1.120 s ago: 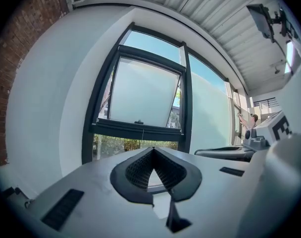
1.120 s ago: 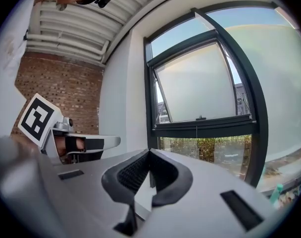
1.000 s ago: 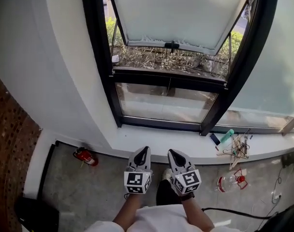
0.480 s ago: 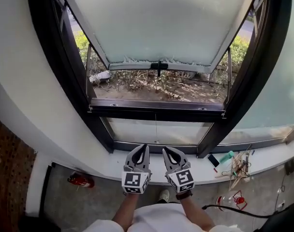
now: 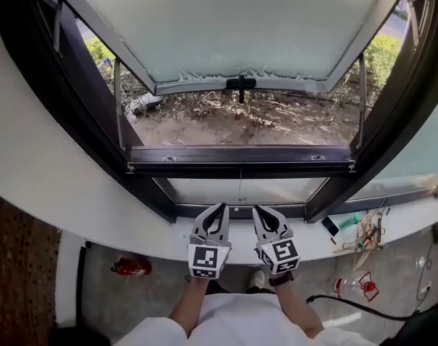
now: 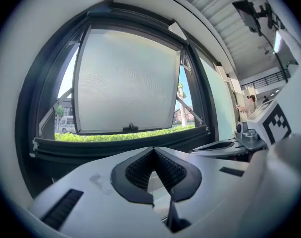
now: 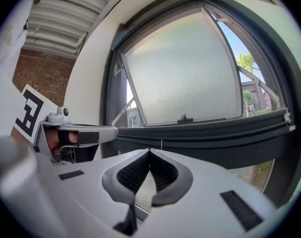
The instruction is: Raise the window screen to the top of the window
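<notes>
A black-framed window (image 5: 96,128) fills the head view. Its frosted pane (image 5: 240,27) is swung outward, with a black handle (image 5: 240,83) on its lower edge. A dark horizontal rail (image 5: 240,153) crosses the opening low down, and a thin cord (image 5: 240,193) hangs below it. My left gripper (image 5: 220,208) and right gripper (image 5: 257,210) sit side by side over the white sill (image 5: 132,229), pointing at the window and short of the frame. In the left gripper view the left gripper (image 6: 153,150) is shut and empty, and in the right gripper view so is the right gripper (image 7: 149,151).
On the sill at right lie a phone (image 5: 330,226), a teal object (image 5: 352,220) and wooden hangers (image 5: 369,233). On the floor are a red extinguisher (image 5: 130,267), a plastic bottle (image 5: 352,287) and a black cable (image 5: 349,305). Outside is dry ground with shrubs.
Both grippers have moved forward together from over the floor to over the sill, close to the window's lower frame. The window now looks larger and nearer. Both stay shut.
</notes>
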`<state>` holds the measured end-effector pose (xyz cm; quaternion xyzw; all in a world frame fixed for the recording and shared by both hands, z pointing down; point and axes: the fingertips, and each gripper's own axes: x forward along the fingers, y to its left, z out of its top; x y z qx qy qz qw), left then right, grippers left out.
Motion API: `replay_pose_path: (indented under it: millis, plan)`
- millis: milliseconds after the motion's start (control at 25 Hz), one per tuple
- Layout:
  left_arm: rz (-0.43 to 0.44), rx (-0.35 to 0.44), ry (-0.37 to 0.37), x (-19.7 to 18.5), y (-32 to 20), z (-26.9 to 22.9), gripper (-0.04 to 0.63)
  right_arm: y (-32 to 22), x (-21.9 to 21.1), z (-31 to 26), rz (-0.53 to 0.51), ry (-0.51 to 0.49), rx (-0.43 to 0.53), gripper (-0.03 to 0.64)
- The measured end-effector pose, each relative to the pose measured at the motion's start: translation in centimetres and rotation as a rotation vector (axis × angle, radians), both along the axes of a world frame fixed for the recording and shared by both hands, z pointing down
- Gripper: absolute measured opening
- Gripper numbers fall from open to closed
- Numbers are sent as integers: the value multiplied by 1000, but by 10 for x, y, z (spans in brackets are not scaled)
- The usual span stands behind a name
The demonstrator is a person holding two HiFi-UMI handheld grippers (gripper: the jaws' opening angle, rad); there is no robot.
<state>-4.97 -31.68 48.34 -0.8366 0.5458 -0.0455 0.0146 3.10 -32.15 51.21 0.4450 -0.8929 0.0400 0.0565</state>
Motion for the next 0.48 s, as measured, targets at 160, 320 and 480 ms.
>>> replay_pose_path:
  millis: [160,320,480]
  plan:
    - [55,32,-175,-11,-27,1,0,-13,-10,0,48,-11,1,-5]
    - [132,55,-375,-10,-55,8,0,-24,-14,0,91,-8,1,-5]
    - [216,65,-555,-6,-75,15,9,-30,-13,6,125,12,-14,-5]
